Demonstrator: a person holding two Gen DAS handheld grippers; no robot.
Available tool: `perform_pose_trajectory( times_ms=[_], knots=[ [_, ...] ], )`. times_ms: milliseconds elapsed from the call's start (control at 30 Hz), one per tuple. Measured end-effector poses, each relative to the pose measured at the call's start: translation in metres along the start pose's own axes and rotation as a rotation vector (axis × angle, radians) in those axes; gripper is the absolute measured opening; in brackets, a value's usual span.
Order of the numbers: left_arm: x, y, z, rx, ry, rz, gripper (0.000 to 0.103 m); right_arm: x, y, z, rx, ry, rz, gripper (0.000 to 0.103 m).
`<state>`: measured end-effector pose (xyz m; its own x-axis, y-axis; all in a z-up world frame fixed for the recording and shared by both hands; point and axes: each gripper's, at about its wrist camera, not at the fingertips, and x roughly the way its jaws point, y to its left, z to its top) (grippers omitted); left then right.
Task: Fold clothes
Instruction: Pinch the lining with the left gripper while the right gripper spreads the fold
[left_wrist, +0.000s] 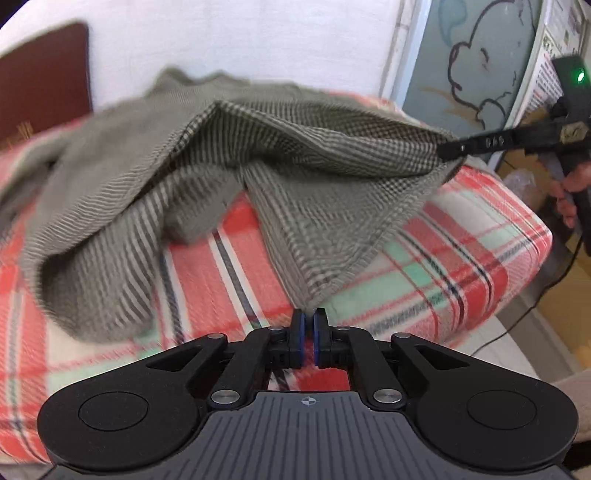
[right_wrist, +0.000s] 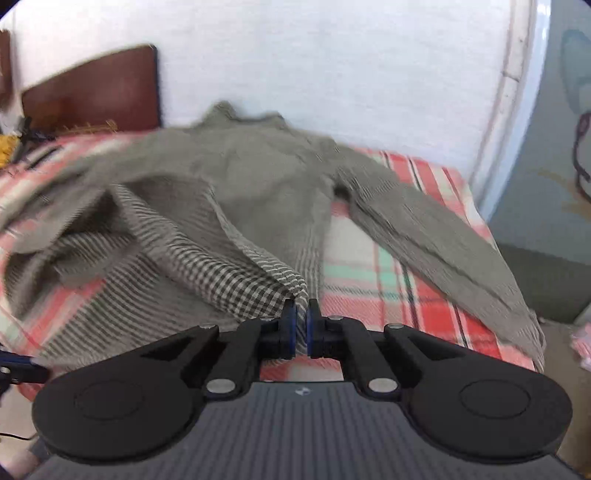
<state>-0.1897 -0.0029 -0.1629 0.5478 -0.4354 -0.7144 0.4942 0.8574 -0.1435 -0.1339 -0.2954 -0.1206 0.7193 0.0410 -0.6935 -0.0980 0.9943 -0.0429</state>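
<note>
A grey-green checked shirt (left_wrist: 229, 147) lies spread over a bed, its lower hem lifted off the blanket. My left gripper (left_wrist: 308, 321) is shut on one hem corner, the cloth rising from between its blue pads. My right gripper (right_wrist: 301, 314) is shut on the other hem corner of the shirt (right_wrist: 243, 184). In the left wrist view the right gripper (left_wrist: 448, 151) shows at the right, pinching the stretched hem, with a hand (left_wrist: 567, 192) on its handle. One sleeve (right_wrist: 443, 251) trails toward the bed's right edge. The collar lies by the far wall.
The bed carries a red, white and green plaid blanket (left_wrist: 461, 243). A dark brown headboard (right_wrist: 96, 92) stands at the far left against a white wall (right_wrist: 332, 66). A pale blue panel with a cartoon drawing (left_wrist: 476, 74) is at the right. A cable (left_wrist: 532, 306) hangs off the bed's right side.
</note>
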Motion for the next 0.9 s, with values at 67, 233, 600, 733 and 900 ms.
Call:
perform_pose_trajectory(
  times_ms=[67, 233, 600, 733, 900],
  knots=[
    [-0.003, 0.002, 0.001, -0.009, -0.007, -0.014, 0.027, 0.016, -0.007, -0.008, 0.021, 0.067, 0.008, 0.010],
    [-0.014, 0.005, 0.005, 0.029, -0.021, 0.046, 0.035, -0.003, -0.009, -0.003, 0.019, 0.011, 0.009, 0.054],
    [0.001, 0.032, 0.036, -0.135, -0.080, -0.012, 0.060, -0.007, 0.035, 0.026, -0.055, -0.070, 0.311, 0.055],
    [0.025, 0.029, 0.047, -0.158, -0.054, -0.024, 0.060, 0.033, 0.073, 0.039, -0.165, -0.012, 0.361, 0.056],
    [0.039, 0.026, 0.053, -0.158, -0.031, -0.040, 0.016, 0.071, 0.105, 0.058, -0.269, 0.060, 0.370, 0.001]
  ],
)
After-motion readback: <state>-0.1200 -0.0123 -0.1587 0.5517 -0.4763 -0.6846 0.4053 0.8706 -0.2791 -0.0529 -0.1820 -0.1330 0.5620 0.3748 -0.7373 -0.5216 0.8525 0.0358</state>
